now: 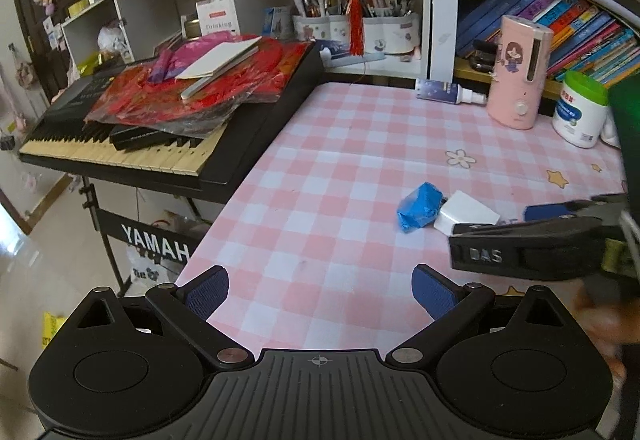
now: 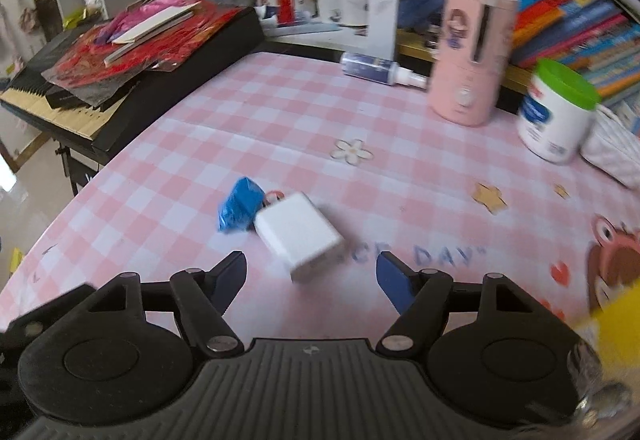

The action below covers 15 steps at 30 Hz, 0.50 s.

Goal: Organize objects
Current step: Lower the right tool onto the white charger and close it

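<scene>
A white charger block lies on the pink checked tablecloth, with a crumpled blue wrapper touching its far left side. My right gripper is open just in front of the block, whose near corner reaches between the blue pads without touching them. In the left wrist view the same block and wrapper lie ahead to the right, partly hidden by the right gripper's body. My left gripper is open over bare cloth, holding nothing.
A pink cylindrical device, a green-lidded white tub and a lying spray bottle stand at the table's back right. A keyboard piled with red papers borders the left edge. Bookshelves and pen holders sit behind.
</scene>
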Tool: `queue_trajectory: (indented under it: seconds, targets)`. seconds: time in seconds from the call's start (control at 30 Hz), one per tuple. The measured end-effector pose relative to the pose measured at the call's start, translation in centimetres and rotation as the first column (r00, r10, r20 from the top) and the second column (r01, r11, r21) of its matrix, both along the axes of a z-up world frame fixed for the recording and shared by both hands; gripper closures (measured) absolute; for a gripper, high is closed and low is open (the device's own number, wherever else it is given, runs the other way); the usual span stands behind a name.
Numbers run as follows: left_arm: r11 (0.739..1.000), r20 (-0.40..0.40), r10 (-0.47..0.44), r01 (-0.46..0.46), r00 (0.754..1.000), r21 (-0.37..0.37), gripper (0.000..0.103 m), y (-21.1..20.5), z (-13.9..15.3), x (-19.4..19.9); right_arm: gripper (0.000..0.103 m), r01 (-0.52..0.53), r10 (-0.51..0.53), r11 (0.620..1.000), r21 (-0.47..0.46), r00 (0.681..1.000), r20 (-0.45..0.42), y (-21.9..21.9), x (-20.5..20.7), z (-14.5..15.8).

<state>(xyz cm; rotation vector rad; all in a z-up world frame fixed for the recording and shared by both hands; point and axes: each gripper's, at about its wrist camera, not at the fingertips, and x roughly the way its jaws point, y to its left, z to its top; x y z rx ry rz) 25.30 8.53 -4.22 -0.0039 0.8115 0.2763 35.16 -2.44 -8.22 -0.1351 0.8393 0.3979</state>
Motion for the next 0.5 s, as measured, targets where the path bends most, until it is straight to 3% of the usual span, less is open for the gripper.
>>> queue_trajectory:
  seconds: [0.33, 0.5]
  targets:
    - [0.999, -0.015, -0.007, 0.006, 1.0, -0.033, 0.004, 0.5, -0.6, 1.3, 0.036, -0.086, 0.084, 0.995, -0.054, 0.996, -0.036, 1.8, 3.7, -2.5]
    - [0.998, -0.003, -0.033, 0.033, 0.999, -0.06, 0.004, 0.5, -0.7, 1.7, 0.043, -0.108, 0.106, 0.993, -0.049, 0.993, -0.047, 2.1, 4.4, -3.1]
